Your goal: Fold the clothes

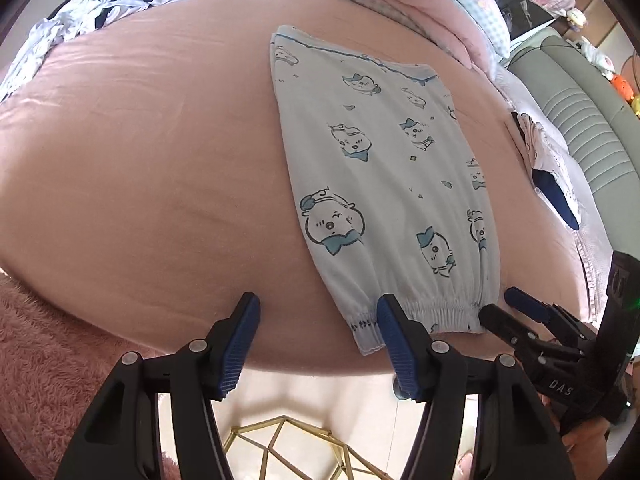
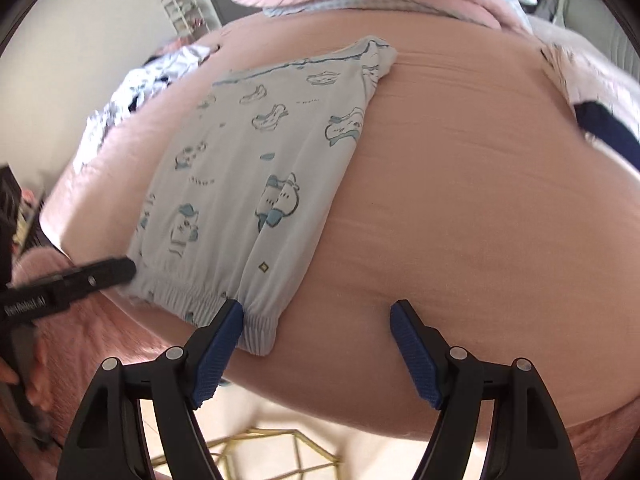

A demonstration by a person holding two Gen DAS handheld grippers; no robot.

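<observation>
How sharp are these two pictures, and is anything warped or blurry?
Left wrist view: sharp, with even daylight; the fisheye bulges the bed into a dome, and the print on the pajama pants reads crisply. Right wrist view: softer, with motion smear along the pants, the clothes pile and the dark item at right; same barrel warp, black corners in both.

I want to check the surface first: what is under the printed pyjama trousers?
The printed pyjama trousers lie flat on the pink bedsheet, which shows all around them. Whatever lies directly beneath them is covered.
</observation>
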